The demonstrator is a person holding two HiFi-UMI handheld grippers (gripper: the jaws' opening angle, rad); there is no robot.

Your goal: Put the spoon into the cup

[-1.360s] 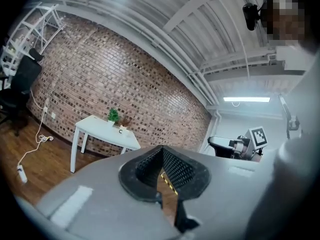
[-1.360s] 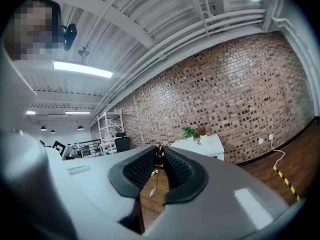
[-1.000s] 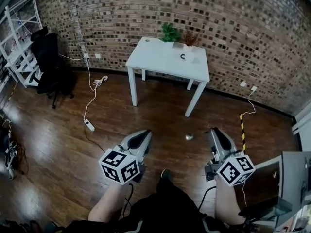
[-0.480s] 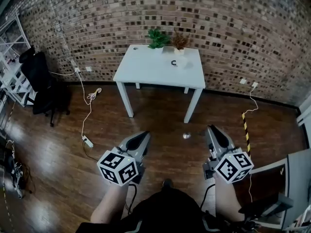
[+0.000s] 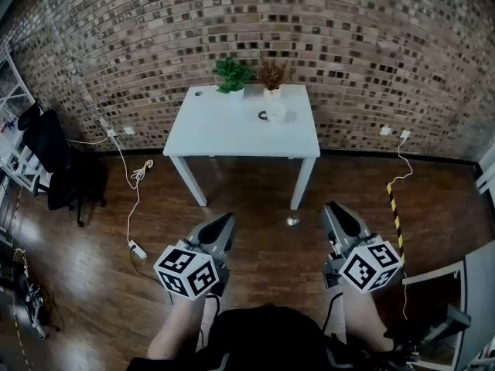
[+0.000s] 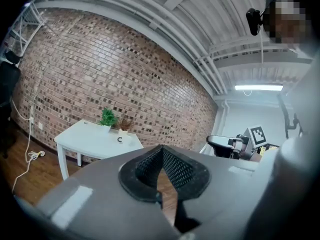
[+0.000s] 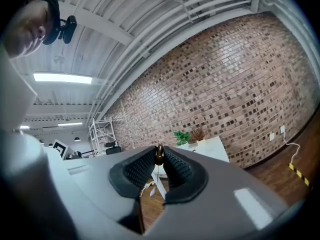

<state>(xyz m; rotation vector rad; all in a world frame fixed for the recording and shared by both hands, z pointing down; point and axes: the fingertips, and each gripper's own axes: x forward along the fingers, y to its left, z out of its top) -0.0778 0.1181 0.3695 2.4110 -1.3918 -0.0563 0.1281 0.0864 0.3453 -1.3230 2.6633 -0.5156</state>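
Observation:
A white cup [image 5: 275,114] with a dark handle stands on the white table [image 5: 216,134] against the brick wall, and shows small in the left gripper view [image 6: 120,139]. My right gripper [image 5: 331,207] is shut on the spoon [image 7: 159,155] at its dark handle end. The thin shaft and bowl hang down below the fingertips, and the bowl glints over the floor [image 5: 292,220]. My left gripper [image 5: 226,219] is shut with nothing in it, its tips meeting [image 6: 161,150]. Both grippers are held level over the wooden floor, well short of the table.
Two potted plants [image 5: 232,74] [image 5: 270,73] stand at the table's back edge. A black office chair [image 5: 46,141] and a shelf are at the left. A power strip [image 5: 135,248] and cable lie on the floor. Yellow-black tape [image 5: 393,199] marks the floor at right.
The table has drawn nearer and shifted left in the head view as both grippers are carried toward it. Neither grip has changed.

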